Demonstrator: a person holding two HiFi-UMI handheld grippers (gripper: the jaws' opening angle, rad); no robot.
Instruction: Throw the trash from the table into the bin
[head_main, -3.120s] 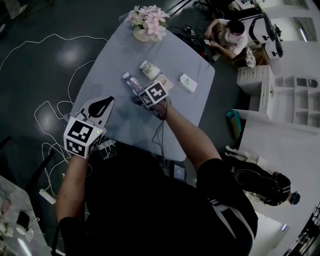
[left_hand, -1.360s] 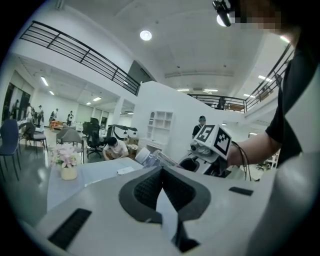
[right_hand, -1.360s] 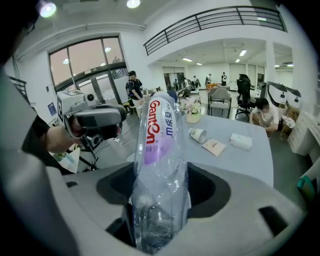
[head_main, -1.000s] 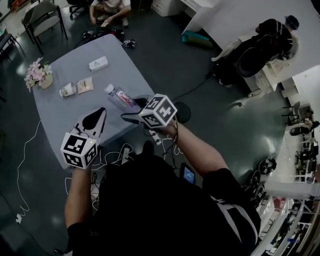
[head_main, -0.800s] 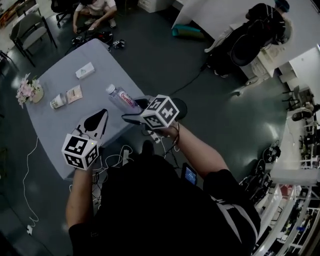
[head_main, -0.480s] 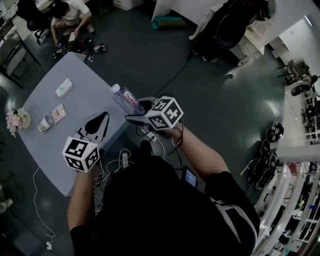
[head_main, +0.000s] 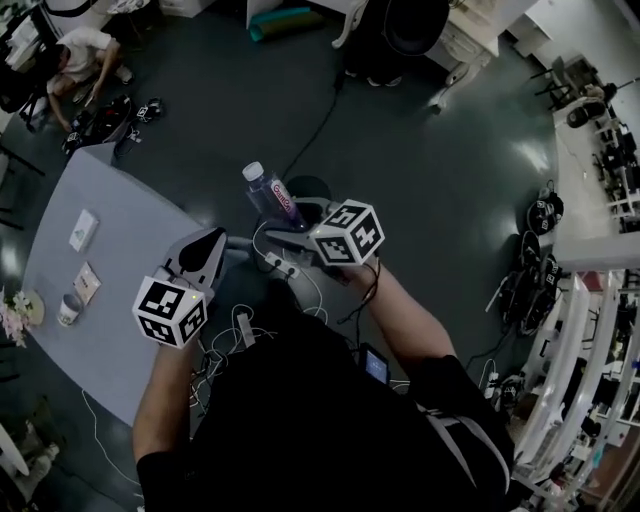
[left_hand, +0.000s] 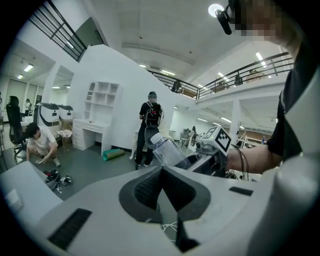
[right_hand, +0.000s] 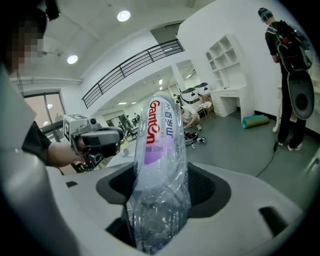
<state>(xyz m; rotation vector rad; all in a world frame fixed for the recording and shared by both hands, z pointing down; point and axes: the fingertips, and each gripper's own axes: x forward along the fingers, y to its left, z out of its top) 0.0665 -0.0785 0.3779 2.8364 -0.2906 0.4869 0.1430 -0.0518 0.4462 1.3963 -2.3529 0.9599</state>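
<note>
Right tongs (head_main: 288, 216) clasp bottle (head_main: 272, 194) — table (head_main: 110, 300), cables (head_main: 246, 326) nearby

Clear dented plastic bottle (head_main: 272, 196), tilted

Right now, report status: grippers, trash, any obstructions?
Right gripper shut on plastic bottle, off the table. Left gripper shut, empty. Box, packet, cup on table. Cables on floor near feet.

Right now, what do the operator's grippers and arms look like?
Left gripper and right gripper: pale grey shells, dark ribbed jaw pads, each carrying a cube of black-and-white square markers. Thin dark cable loops at the right wrist. Black short-sleeved top, white stripes on the right shoulder.
</note>
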